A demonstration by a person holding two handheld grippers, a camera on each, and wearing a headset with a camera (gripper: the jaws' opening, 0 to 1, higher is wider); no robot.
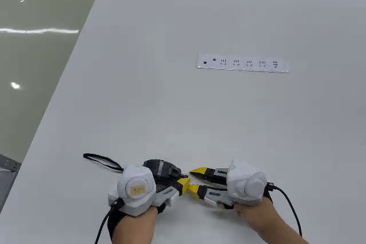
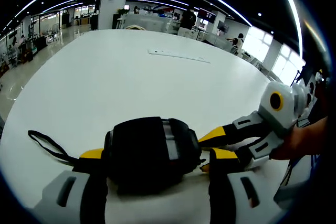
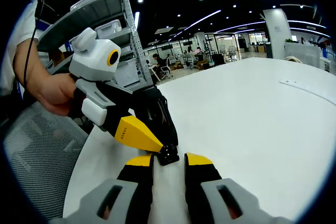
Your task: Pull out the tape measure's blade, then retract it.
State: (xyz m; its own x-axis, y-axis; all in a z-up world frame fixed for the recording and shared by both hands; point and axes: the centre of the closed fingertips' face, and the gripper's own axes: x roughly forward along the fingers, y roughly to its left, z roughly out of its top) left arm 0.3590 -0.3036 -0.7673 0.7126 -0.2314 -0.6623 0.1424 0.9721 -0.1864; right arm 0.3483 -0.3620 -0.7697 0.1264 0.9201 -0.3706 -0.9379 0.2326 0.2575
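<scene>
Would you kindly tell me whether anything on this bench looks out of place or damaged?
Nothing stands out: the tape measure sits squarely in the left gripper, its strap trails loose on the table, and the power strip lies flat.

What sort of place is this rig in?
Looks like an open-plan office or lab: large white table with a power strip, metal shelving rack holding plastic bins, office chairs beyond.
</scene>
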